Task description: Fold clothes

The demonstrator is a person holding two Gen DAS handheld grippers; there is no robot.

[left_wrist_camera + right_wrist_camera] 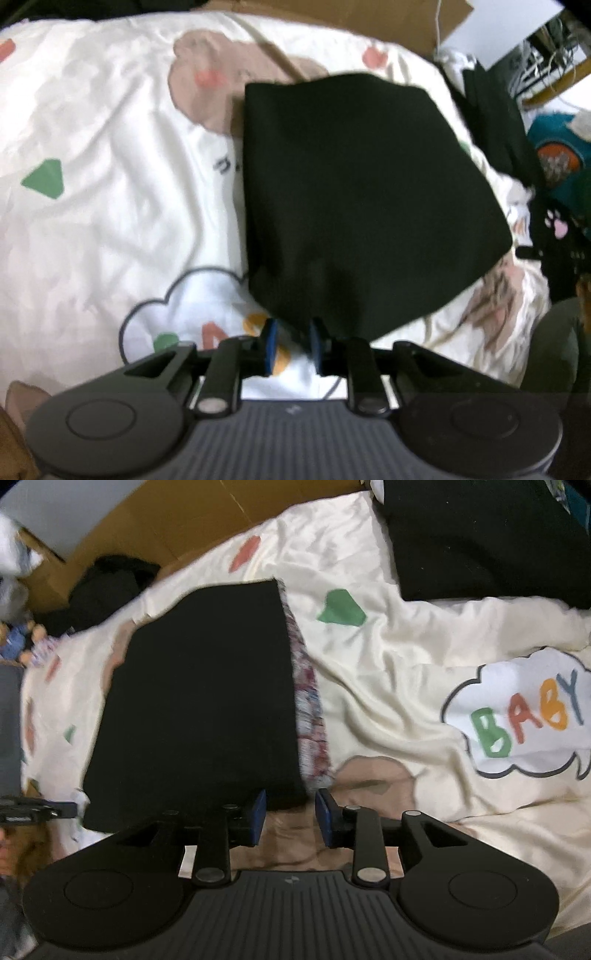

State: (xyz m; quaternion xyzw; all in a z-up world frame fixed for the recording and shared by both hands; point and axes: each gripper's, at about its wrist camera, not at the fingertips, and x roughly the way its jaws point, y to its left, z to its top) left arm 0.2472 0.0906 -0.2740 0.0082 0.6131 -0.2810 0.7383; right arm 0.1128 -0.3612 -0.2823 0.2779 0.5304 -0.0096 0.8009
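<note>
A black garment (pixel 362 199) lies folded flat on the cream printed bedsheet (pixel 103 184). In the left wrist view my left gripper (pixel 293 345) sits at the garment's near corner, jaws parted with a gap, the cloth edge just at the fingertips. In the right wrist view the same black garment (pixel 199 701) shows a red-and-white patterned strip (pixel 310 716) along its right edge. My right gripper (pixel 290 814) is open at the near right corner, nothing between its blue pads (pixel 258 814).
A second black garment (pixel 487 539) lies at the bed's far right corner. Cardboard (pixel 166 517) stands behind the bed. A pile of dark and teal clothes (pixel 546 155) lies at the right. A "BABY" cloud print (pixel 524 716) marks the sheet.
</note>
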